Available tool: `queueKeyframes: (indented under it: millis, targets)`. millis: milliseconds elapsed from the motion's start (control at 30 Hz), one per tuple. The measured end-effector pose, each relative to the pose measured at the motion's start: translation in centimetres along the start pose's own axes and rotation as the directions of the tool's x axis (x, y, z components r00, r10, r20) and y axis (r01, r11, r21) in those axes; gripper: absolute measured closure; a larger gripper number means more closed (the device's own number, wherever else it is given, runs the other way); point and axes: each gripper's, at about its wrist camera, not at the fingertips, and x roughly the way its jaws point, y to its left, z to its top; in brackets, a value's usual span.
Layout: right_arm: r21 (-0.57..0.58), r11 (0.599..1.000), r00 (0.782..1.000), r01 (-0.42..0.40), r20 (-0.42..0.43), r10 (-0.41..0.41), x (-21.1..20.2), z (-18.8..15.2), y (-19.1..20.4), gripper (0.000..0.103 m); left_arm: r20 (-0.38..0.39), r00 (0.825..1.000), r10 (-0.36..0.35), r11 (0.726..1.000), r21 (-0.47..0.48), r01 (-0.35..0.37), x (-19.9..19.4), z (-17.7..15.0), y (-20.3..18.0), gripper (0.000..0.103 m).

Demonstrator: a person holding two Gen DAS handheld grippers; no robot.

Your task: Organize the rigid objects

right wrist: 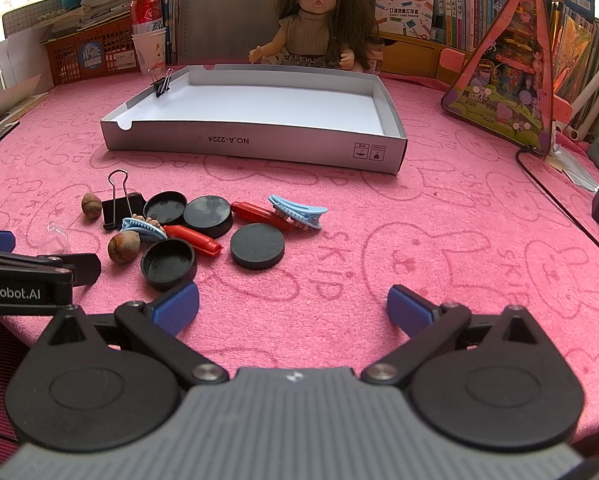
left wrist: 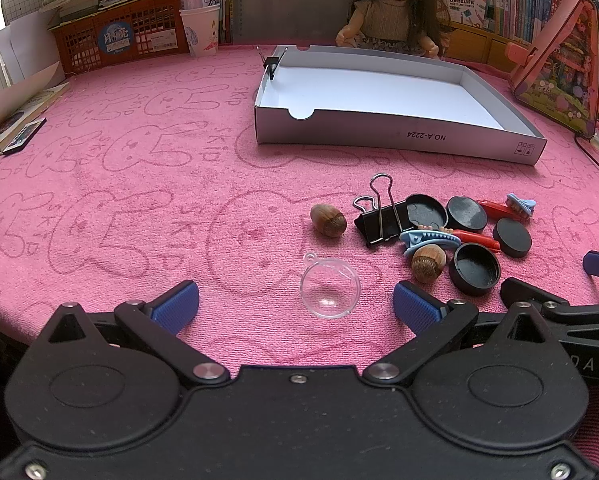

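sorting barely begun: white tray point(right wrist: 255, 148) at upper centre holds only one binder clip point(right wrist: 161, 84); clutter pile point(right wrist: 203, 224) waits lower left on pink counter point(right wrist: 439, 240). left claw point(left wrist: 295, 300) and right claw point(right wrist: 293, 306) gape empty.

A pink terry cloth point(left wrist: 139, 200) with a rough, looped weave is seen. The tray point(left wrist: 395, 136) is of matt white cardboard. The dome point(left wrist: 330, 289) is of clear glossy plastic, the caps point(right wrist: 257, 246) of matt black plastic. The clip point(left wrist: 383, 220) has shiny wire handles. The nuts point(left wrist: 328, 220) look smooth and woody.
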Motion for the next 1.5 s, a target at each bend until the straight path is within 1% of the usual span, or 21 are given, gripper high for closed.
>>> queueKeyframes:
  millis: [500, 733, 967, 1233, 1267, 1333, 1400, 1433, 1500]
  targets:
    - [-0.004, 1.0, 1.0, -0.004, -0.002, 0.004, 0.1, 0.0, -0.1, 0.0, 0.001, 1.0, -0.002, 1.0, 0.003, 0.002, 0.0, 0.0, 0.0, 0.0]
    - [-0.005, 1.0, 1.0, -0.005, 0.0, 0.005, 0.0, 0.1, 0.0, 0.0, -0.003, 1.0, -0.013, 1.0, 0.018, 0.013, 0.1, 0.2, 0.3, 0.0]
    - [-0.009, 1.0, 1.0, -0.008, -0.002, 0.008, 0.2, 0.1, 0.0, 0.0, 0.013, 1.0, -0.027, 0.999, 0.036, 0.027, 0.0, -0.2, 0.3, 0.0]
    - [-0.019, 1.0, 1.0, -0.024, -0.008, 0.024, 0.2, 0.2, -0.3, 0.0, 0.016, 0.999, -0.033, 0.999, 0.039, 0.033, -0.2, -0.4, 0.2, 0.0]
    - [-0.015, 0.999, 1.0, -0.029, -0.003, 0.029, 0.1, 0.2, -0.4, 0.0, 0.013, 0.999, -0.036, 0.999, 0.036, 0.035, -0.2, -0.3, 0.3, 0.001]
    - [-0.005, 0.999, 0.999, -0.043, 0.007, 0.043, -0.1, 0.3, -0.6, 0.0, 0.013, 0.999, -0.034, 0.999, 0.03, 0.034, -0.4, -0.2, 0.4, 0.006]
    - [0.0, 0.999, 0.999, -0.048, 0.021, 0.048, -0.3, 0.6, -0.9, 0.0, 0.023, 0.999, -0.031, 0.999, 0.029, 0.03, -0.7, 0.0, 0.5, 0.017]
    - [-0.003, 0.999, 0.998, -0.05, 0.033, 0.05, -0.5, 0.7, -1.0, 0.0, 0.028, 0.999, -0.037, 0.999, 0.033, 0.036, -0.8, 0.0, 0.5, 0.018]
    - [-0.014, 0.999, 0.997, -0.049, 0.052, 0.05, -0.7, 0.9, -1.0, 0.001, 0.036, 0.998, -0.058, 0.998, 0.039, 0.057, -1.2, 0.1, 0.4, 0.026]
